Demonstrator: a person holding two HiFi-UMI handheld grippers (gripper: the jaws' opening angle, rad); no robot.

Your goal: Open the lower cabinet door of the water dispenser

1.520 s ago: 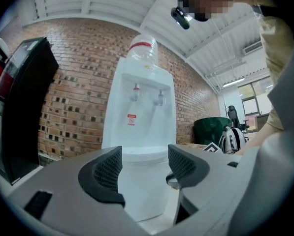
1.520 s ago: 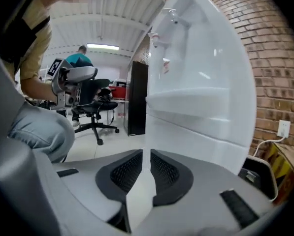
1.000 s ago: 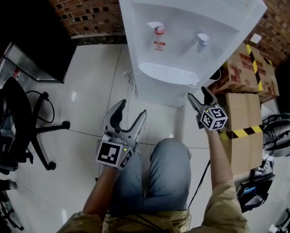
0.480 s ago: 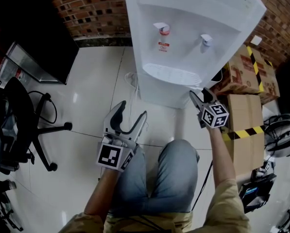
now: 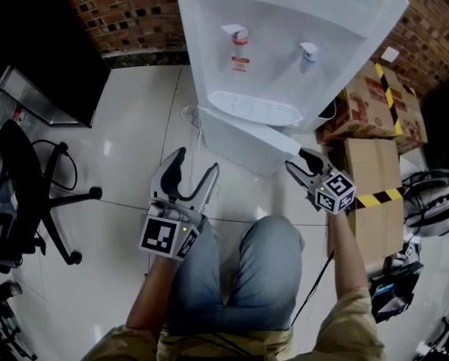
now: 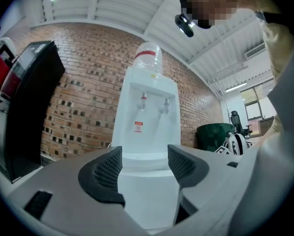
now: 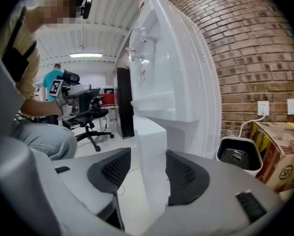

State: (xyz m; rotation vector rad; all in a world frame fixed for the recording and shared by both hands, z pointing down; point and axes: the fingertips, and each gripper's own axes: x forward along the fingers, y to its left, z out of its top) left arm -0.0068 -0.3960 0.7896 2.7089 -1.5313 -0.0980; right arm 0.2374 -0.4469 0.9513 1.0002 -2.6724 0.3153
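A white dispenser [image 5: 284,21] is seen from above, stood on a pale tiled floor [image 5: 134,126] against a brick wall [image 5: 126,6]. Its lower door [image 5: 243,138] is swung partly open, angled out from the cabinet. The door's free edge is gripped between the pads of the right tongs [image 5: 298,159], whose jaws are closing on it. The left tongs [image 5: 196,160] are held wide and empty, apart from the door, aimed level at the dispenser. Cardboard boxes [image 5: 371,164] are stacked at the right.
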